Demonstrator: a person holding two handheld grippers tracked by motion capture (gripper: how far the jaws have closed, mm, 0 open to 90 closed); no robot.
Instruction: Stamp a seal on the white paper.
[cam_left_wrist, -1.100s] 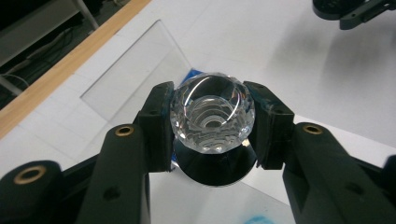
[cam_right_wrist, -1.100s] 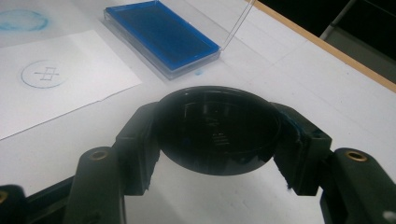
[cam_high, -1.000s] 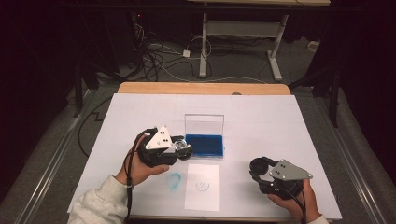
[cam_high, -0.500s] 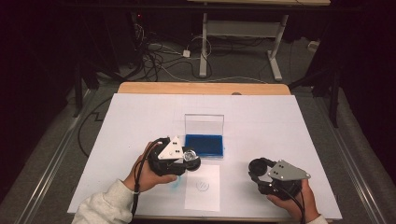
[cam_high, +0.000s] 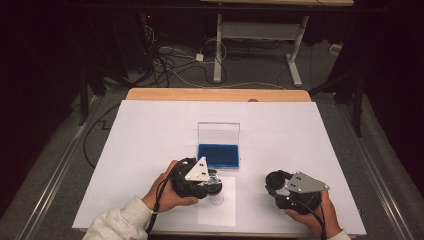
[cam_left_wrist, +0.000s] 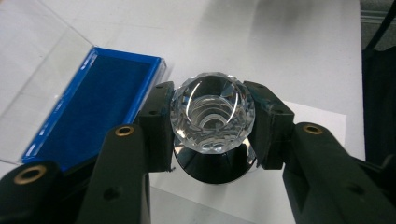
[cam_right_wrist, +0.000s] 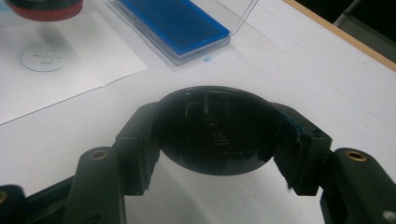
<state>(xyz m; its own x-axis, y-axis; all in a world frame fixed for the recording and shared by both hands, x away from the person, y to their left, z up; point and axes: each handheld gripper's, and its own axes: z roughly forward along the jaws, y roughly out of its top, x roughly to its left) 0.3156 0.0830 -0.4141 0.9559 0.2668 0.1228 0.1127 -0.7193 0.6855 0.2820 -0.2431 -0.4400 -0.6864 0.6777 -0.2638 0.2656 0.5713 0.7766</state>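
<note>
The left tongs are clamped on a stamp with a faceted clear knob and a black base, the pads pressing both sides of the knob. Over the last second this hand has come away from the blue ink pad in its open clear case and travelled toward the person and downward; it now hangs over the sheet of paper lying at the near edge of the bench. In the right gripper view the stamp's round underside sits at the top left, near the small printed circle on that sheet and somewhat off its centre, not yet touching the paper as far as can be told. That reads as the inking being done and the pressing about to follow: the stamp needs to be lined up with the circle and set flat.

The right tongs are closed on a round black cap, probably the stamp's cover, and have kept their place at the bench's right front, well apart from the paper
</note>
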